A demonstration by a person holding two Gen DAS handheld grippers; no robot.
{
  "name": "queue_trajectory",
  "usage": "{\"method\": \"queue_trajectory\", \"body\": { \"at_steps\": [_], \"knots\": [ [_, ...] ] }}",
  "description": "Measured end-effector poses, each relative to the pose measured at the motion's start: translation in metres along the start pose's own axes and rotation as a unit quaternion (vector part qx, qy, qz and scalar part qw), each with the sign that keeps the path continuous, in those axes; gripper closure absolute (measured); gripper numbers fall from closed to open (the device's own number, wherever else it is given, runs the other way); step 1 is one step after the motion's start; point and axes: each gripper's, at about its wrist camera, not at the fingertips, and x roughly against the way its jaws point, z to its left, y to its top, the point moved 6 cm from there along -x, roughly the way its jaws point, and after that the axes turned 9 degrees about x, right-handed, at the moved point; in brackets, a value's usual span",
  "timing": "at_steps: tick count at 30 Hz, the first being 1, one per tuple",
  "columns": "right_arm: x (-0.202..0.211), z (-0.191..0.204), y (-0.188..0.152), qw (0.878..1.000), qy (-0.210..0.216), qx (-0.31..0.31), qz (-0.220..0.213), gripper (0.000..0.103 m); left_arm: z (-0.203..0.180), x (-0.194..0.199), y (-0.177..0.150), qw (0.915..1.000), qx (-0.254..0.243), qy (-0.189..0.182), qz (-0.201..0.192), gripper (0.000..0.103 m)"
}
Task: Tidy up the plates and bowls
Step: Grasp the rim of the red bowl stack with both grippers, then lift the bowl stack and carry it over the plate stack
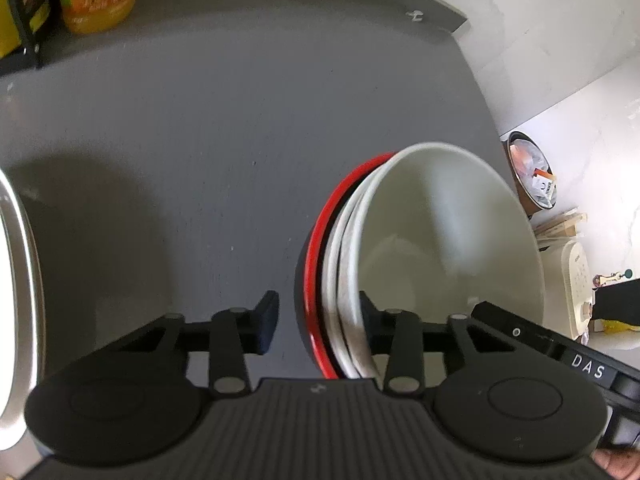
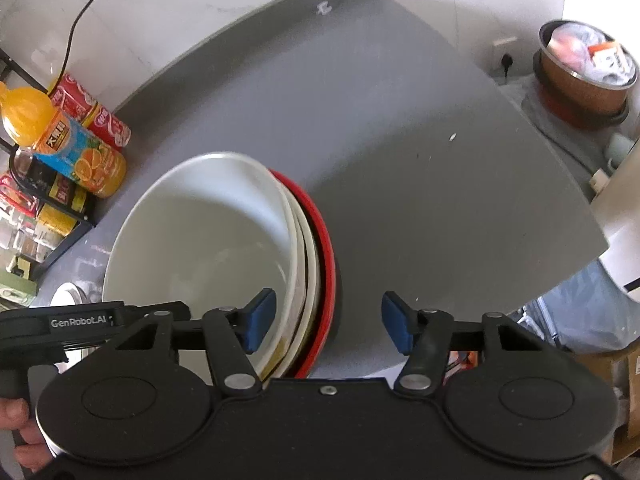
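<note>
Now: left tongs (image 1: 318,322) and right tongs (image 2: 328,322) spread astride opposite rims | bowl stack (image 2: 216,240) on desk (image 2: 400,160): heavy, glazed, slippery, breakable | pinch all rims together.

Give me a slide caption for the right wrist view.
Open right tool straddles the rim of stacked bowls on a grey table.

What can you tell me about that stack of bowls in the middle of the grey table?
The stack of bowls sits on the grey table. A wide, plain white bowl, glossy like ceramic and empty, is nested on top; at least one more white rim shows beneath it, and lowest comes a bowl with a red rim and dark outside. An open hand-held gripper straddles the rims on each side: the left hand-held gripper and the right hand-held gripper.
</note>
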Motion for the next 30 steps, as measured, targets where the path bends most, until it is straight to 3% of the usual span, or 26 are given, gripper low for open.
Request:
{"method": "queue_trajectory", "body": {
  "at_steps": [3, 7, 20, 30],
  "knots": [
    [-0.005, 0.000, 0.000, 1.000, 0.010, 0.000, 0.009, 0.052, 0.001, -0.004, -0.002, 0.9998, 0.015, -0.011, 0.007, 0.073],
    [-0.011, 0.003, 0.003, 0.999, 0.032, 0.006, 0.016, 0.070, 0.001, -0.008, -0.003, 0.9996, 0.026, -0.008, 0.007, 0.074],
    [0.000, 0.024, 0.014, 0.998, 0.023, 0.059, 0.004, 0.072, 0.009, 0.006, -0.002, 0.9989, 0.042, -0.021, -0.007, 0.074],
    [0.015, 0.084, 0.024, 0.996, 0.032, 0.079, -0.024, 0.072, 0.043, 0.061, 0.014, 0.9975, 0.039, -0.031, -0.049, 0.074]
  ]
}}
